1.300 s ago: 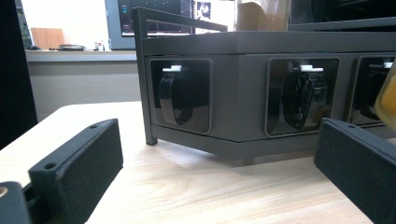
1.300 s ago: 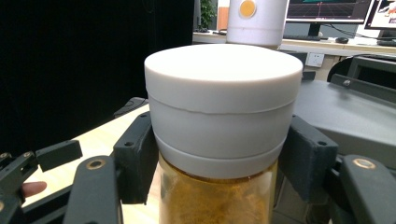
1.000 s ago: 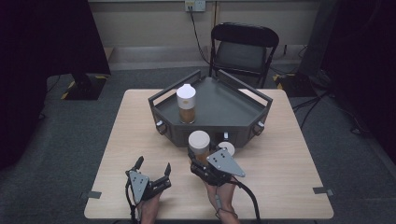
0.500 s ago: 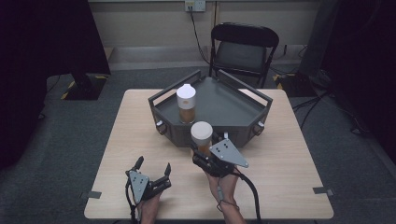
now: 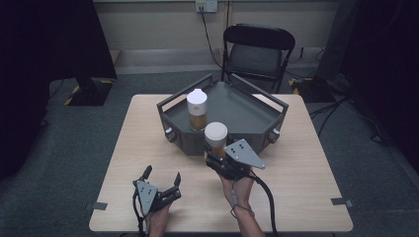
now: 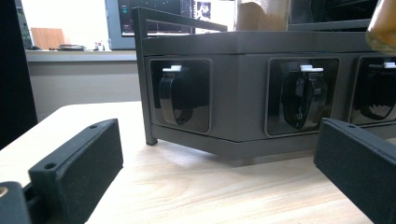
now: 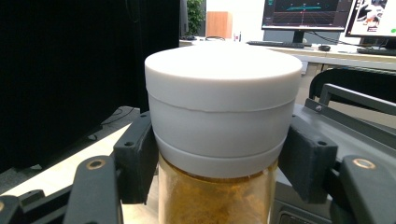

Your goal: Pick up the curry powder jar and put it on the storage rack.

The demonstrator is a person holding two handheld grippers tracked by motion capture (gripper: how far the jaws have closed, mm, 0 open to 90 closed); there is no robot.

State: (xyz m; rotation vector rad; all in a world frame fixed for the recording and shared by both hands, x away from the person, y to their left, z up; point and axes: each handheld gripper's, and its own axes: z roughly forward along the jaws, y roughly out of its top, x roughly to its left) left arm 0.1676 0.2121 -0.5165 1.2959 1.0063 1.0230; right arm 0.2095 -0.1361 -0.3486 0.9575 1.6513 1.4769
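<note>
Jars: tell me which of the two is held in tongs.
The flat-lidded jar in front of the tray, clamped by the right tongs. The other jar, with a spout-topped lid, stands inside the tray.

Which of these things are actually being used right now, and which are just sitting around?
In use:
- right gripper, shut on the white-capped jar
- grey tray
- second jar, standing in the tray

Just about:
- left gripper, open, holding nothing
- folding chair
- wall socket

Bare table right of both hands, grey tray wall blocking ahead, second jar inside
</note>
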